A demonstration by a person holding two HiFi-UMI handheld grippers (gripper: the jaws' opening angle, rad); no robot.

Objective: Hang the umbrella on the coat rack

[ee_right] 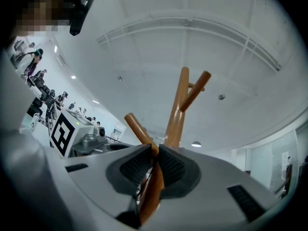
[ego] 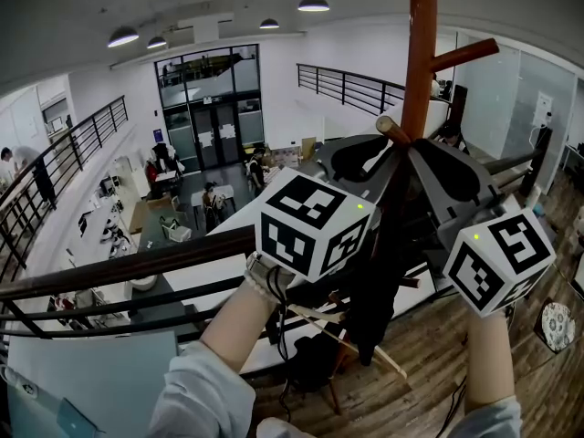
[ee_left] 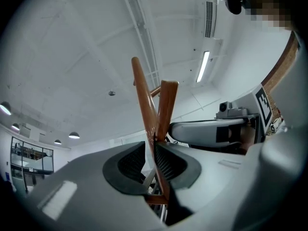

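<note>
The reddish-brown coat rack (ego: pixel 420 53) rises at the upper right, with pegs slanting off its pole. The black folded umbrella (ego: pixel 374 281) hangs beside the pole, below both raised grippers. My left gripper (ego: pixel 365 153) is just left of the pole and my right gripper (ego: pixel 447 167) just right of it. In the left gripper view the jaws (ee_left: pixel 150 146) are pressed together on a thin brown part of the umbrella (ee_left: pixel 161 186), with the rack (ee_left: pixel 144 100) straight beyond. In the right gripper view the jaws (ee_right: pixel 155 153) clamp the umbrella's brown wooden handle (ee_right: pixel 150 191) under the rack (ee_right: pixel 178 105).
A dark balcony railing (ego: pixel 119 276) runs across in front of me, with an open office floor and people far below. A wooden plank floor (ego: pixel 438 354) lies underfoot. Light wooden sticks (ego: pixel 356 336) lean near the rack's base. Glass walls (ego: pixel 511 99) stand behind the rack.
</note>
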